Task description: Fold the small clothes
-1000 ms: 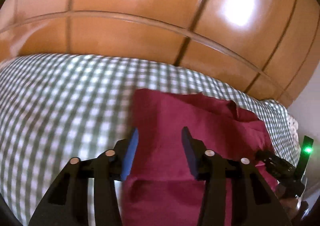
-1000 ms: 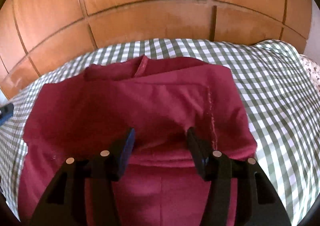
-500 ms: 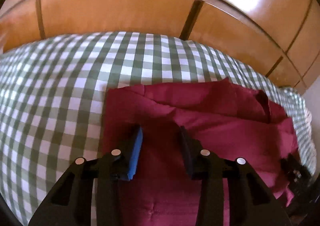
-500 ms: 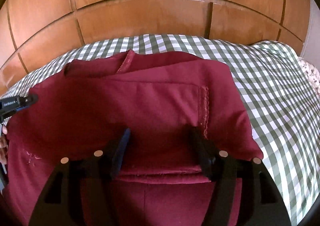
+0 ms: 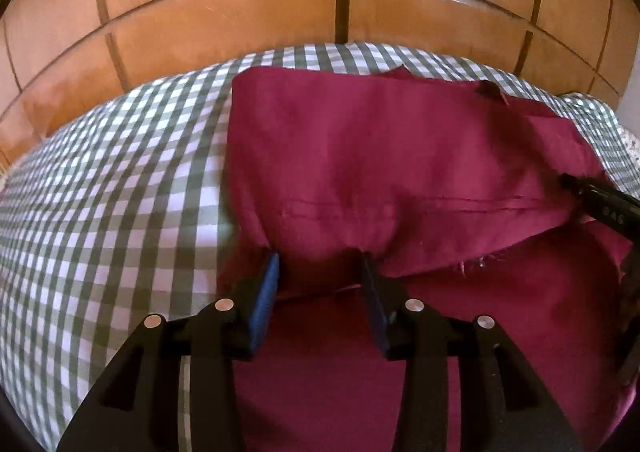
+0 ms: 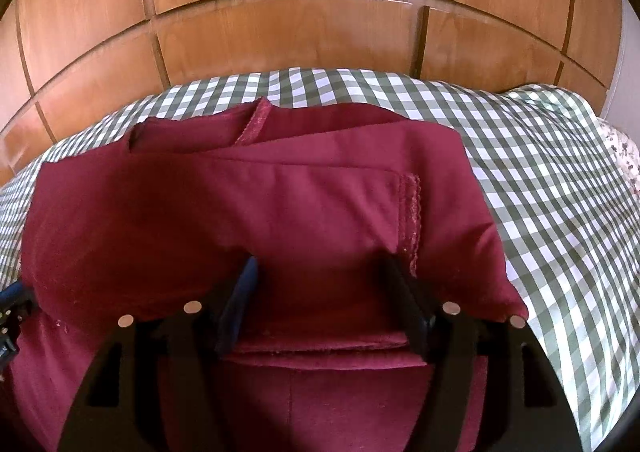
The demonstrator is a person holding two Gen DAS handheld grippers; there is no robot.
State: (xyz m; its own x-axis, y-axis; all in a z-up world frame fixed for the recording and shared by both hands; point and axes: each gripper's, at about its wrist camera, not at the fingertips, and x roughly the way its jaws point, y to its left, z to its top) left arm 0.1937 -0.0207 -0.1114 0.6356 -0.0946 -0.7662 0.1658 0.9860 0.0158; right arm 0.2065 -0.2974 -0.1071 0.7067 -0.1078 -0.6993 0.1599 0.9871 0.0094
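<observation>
Dark red cloth, a folded garment (image 5: 392, 172), is spread on the green-checked bedcover (image 5: 120, 188). Its near folded edge is straddled by the left gripper (image 5: 320, 272), pads parted and having just widened slightly, with no grip seen. Further right the right gripper (image 6: 324, 284) is held wide, jaws having just been opening around the layered hem. Beyond the bedcover, wooden panelling (image 6: 280, 24) is seen

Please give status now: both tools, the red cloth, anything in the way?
Left tool open over the red cloth, at its folded edge. Right tool open, just widened, cloth between. Nothing in the way.
</observation>
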